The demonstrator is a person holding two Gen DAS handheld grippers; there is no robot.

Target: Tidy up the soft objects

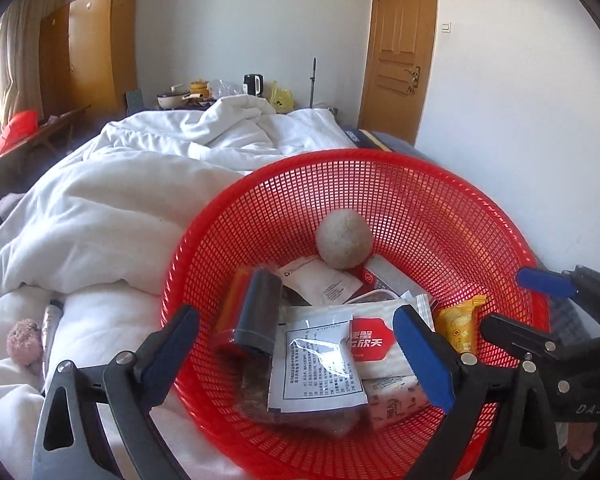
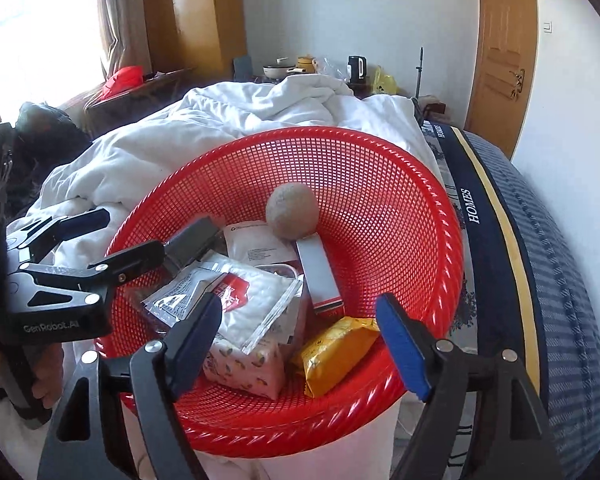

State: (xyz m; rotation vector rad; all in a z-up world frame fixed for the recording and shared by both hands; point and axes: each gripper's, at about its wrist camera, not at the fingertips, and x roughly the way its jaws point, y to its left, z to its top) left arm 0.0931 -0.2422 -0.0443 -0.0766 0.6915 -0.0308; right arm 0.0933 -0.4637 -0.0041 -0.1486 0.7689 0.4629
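Observation:
A red mesh basket (image 1: 452,216) (image 2: 384,208) sits on the bed. In it lie a grey felt ball (image 1: 344,238) (image 2: 292,210), a yellow snack packet (image 1: 460,324) (image 2: 336,348), a patterned tissue pack (image 1: 396,400) (image 2: 244,364), a white pouch with a red label (image 1: 370,340) (image 2: 256,300), a clear leaflet bag (image 1: 316,368) and a dark grey roll (image 1: 260,312) (image 2: 192,240). My left gripper (image 1: 296,332) (image 2: 128,232) hangs open over the basket's near-left side with nothing between its fingers. My right gripper (image 2: 300,312) (image 1: 520,304) is open above the near rim, also holding nothing.
A rumpled white duvet (image 1: 120,208) covers the bed to the left and behind the basket. A pink pom-pom (image 1: 24,340) and a slim tube (image 1: 50,320) lie on it at the left. The striped mattress edge (image 2: 520,240) and a white wall run close on the right.

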